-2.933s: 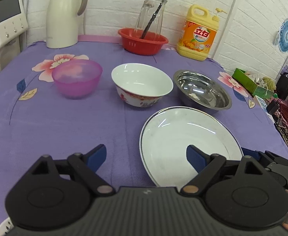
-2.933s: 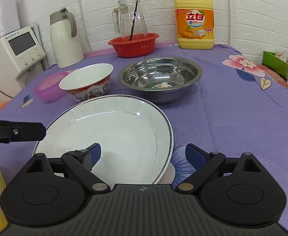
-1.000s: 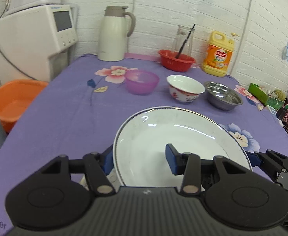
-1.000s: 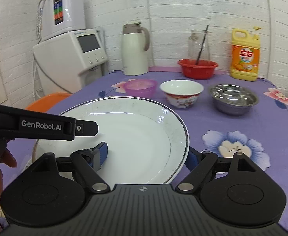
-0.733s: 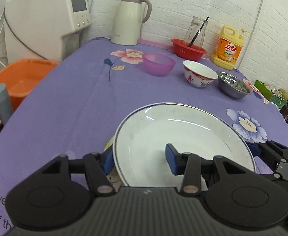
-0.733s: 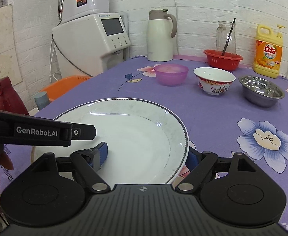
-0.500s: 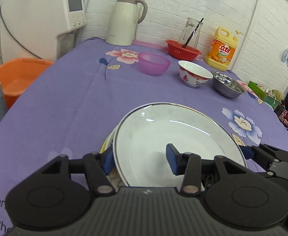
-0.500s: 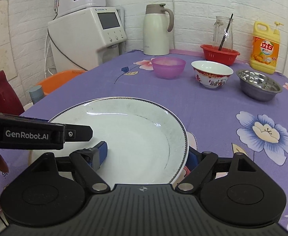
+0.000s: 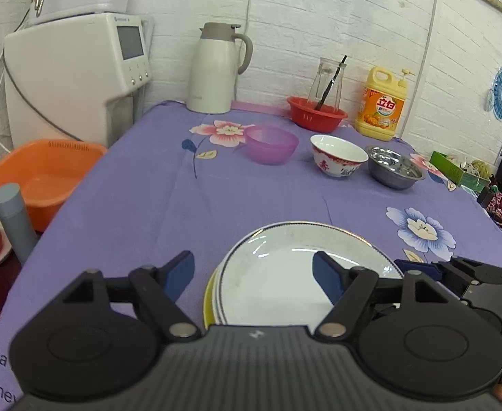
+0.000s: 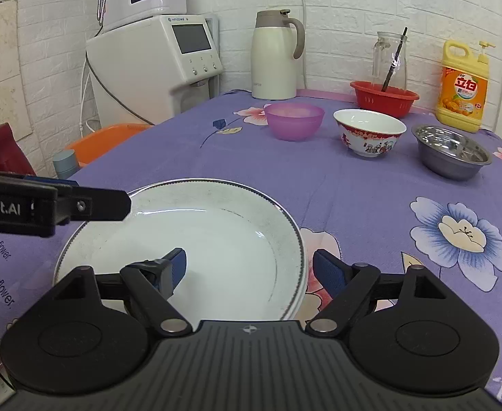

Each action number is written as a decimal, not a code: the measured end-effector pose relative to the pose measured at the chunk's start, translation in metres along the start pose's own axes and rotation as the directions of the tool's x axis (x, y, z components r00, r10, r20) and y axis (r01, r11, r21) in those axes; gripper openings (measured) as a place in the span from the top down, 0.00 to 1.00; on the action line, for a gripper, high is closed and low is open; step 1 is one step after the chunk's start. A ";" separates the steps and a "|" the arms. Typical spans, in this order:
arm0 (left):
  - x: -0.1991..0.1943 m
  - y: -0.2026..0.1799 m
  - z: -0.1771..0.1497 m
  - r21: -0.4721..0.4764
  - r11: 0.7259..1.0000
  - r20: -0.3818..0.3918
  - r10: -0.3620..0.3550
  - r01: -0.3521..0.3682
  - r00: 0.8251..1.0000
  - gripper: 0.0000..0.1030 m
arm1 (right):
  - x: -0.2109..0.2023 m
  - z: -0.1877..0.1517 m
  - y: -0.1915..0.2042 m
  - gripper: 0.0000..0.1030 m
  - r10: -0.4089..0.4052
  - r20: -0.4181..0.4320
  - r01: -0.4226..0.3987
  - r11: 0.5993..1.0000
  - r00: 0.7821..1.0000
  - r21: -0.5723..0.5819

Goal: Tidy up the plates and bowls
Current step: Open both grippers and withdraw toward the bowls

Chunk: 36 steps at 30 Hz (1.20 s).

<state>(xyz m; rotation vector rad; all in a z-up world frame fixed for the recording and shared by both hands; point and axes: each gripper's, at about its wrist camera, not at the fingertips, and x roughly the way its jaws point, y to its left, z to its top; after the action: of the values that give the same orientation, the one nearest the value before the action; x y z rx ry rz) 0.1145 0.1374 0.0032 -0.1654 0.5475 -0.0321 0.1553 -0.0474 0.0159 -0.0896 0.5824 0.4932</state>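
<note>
a: i'm reading the left gripper [image 9: 252, 275] as spread wide, holding nothing. the white plate [image 9: 285, 274] is lying flat on a stack of plates [image 9: 210, 294] at the near edge of the table [image 9: 141, 212], its left rim sitting between my fingertips and the left blue pad hanging outside the stack.

b: and the right side?

a: i'm seeing the right gripper [image 10: 249, 269] parted too, gripping nothing. its left pad is hovering over the plate's well, its right pad just off the rim at about 3 o'clock. whether either pad is touching the china, i cannot tell.

b: what's the next move turning on?

a: i'm judging the plates done and the bowls next. they're sitting in a row well apart from the stack, running roughly 11 to 1 o'clock from my left fingers: purple bowl [image 9: 271, 144], patterned bowl [image 9: 338, 159], steel bowl [image 9: 394, 166]. the row's long axis is running left to right across the table.

b: which hand is nearer?

a: i'm guessing the right for the steel bowl [image 10: 451, 150], at its 1 o'clock; the purple bowl [image 10: 293, 120] is lying nearly dead ahead at 12. all three are standing upright, mouths up. being round, they're offering no long axis of their own, so i'm judging any rim approach equal.
</note>
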 end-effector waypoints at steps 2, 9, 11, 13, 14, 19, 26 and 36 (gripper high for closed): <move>-0.001 0.000 0.006 -0.012 1.000 0.020 0.005 -0.005 1.000 0.27 | -0.002 0.000 -0.004 0.00 0.003 0.004 -0.003 1.000 1.000 0.017; 0.014 -0.028 0.029 0.011 0.998 0.036 -0.067 0.066 0.997 0.25 | -0.012 0.005 -0.030 0.00 -0.017 0.038 0.014 0.997 0.999 0.077; 0.022 -0.042 0.033 0.019 0.994 0.025 -0.104 0.103 0.994 0.25 | -0.015 0.005 -0.044 0.00 -0.039 0.045 0.034 0.994 0.998 0.100; 0.030 -0.056 0.036 0.034 0.991 0.013 -0.129 0.129 0.992 0.25 | -0.019 0.006 -0.060 0.00 -0.067 0.051 0.060 0.990 0.996 0.129; 0.035 -0.063 0.037 0.042 0.990 0.007 -0.136 0.135 0.991 0.25 | -0.021 0.006 -0.069 0.00 -0.083 0.053 0.075 0.987 0.995 0.145; 0.061 -0.097 0.043 0.087 0.983 -0.033 -0.158 0.160 0.987 0.25 | -0.031 0.003 -0.111 0.00 -0.162 0.053 0.150 0.969 0.985 0.194; 0.086 -0.130 0.048 0.133 0.978 -0.084 -0.152 0.162 0.985 0.25 | -0.049 -0.005 -0.158 0.00 -0.236 0.040 0.220 0.945 0.971 0.242; 0.075 -0.149 0.054 0.150 0.973 -0.076 -0.167 0.177 0.983 0.24 | -0.084 0.019 -0.176 0.00 -0.277 0.131 0.249 0.948 0.952 0.198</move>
<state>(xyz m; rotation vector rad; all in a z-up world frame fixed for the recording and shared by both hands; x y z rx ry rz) 0.2089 -0.0073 0.0346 -0.0588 0.5902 -0.2493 0.1873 -0.2340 0.0676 0.0432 0.4489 0.1833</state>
